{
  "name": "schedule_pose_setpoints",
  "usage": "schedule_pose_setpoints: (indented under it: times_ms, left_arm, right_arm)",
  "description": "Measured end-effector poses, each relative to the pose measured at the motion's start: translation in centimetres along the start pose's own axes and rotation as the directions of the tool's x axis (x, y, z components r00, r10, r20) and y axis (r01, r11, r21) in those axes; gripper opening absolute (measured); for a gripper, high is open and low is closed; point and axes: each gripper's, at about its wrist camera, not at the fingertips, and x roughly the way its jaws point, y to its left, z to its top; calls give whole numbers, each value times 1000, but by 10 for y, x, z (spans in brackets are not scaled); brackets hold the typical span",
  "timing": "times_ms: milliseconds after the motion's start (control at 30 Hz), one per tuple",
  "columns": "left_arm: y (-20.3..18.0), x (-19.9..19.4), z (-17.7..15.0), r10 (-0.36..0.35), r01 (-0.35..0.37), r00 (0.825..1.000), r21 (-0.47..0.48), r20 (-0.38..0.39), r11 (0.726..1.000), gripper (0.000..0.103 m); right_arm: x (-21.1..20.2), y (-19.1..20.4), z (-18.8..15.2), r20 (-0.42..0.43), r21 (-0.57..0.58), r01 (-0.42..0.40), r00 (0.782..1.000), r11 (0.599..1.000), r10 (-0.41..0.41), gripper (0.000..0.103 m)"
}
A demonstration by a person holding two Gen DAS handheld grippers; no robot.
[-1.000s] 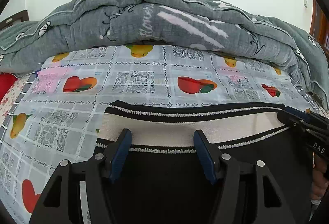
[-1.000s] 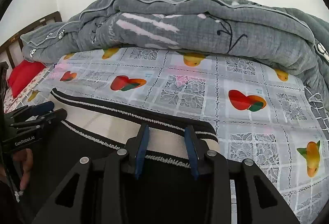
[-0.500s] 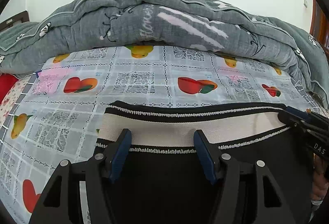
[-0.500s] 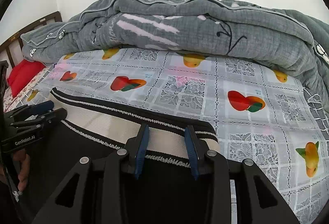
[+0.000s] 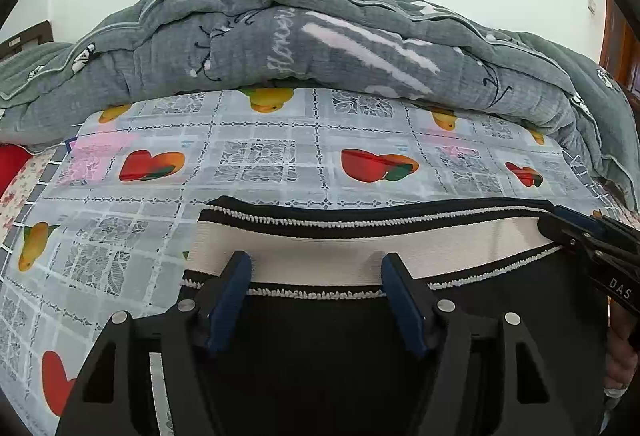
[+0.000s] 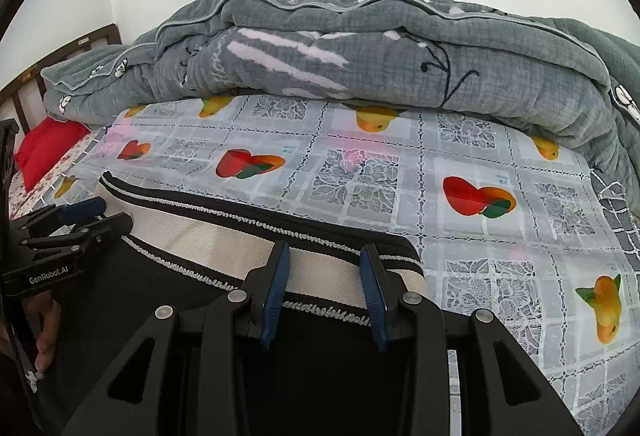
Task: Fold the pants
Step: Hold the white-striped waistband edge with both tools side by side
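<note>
Black pants (image 5: 320, 364) lie flat on the bed, their cream waistband (image 5: 360, 248) with black-and-white edging turned toward the far side. My left gripper (image 5: 315, 260) stands over the waistband's left end. Its jaws are opening, and the band lies flat between the blue pads without being pinched. My right gripper (image 6: 325, 250) stands over the right end of the waistband (image 6: 200, 240), jaws narrowly apart, with the fabric flat between them. Each gripper shows in the other's view: the right gripper (image 5: 556, 222) and the left gripper (image 6: 108, 214).
A fruit-print sheet (image 5: 260, 156) covers the bed. A bulky grey quilt (image 5: 320, 44) is heaped along the far side. A red pillow (image 6: 48, 144) lies at the far left by a wooden headboard (image 6: 60, 60). A person's hand (image 6: 46, 332) holds the left gripper.
</note>
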Motion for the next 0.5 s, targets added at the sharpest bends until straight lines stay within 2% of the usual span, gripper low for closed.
schedule_pose_setpoints:
  times_ms: [500]
  left_arm:
    - [-1, 1, 0, -7, 7, 1000, 0, 1, 1000, 68]
  right_arm:
    - [0, 0, -1, 2, 3, -2, 1000, 1000, 2, 35]
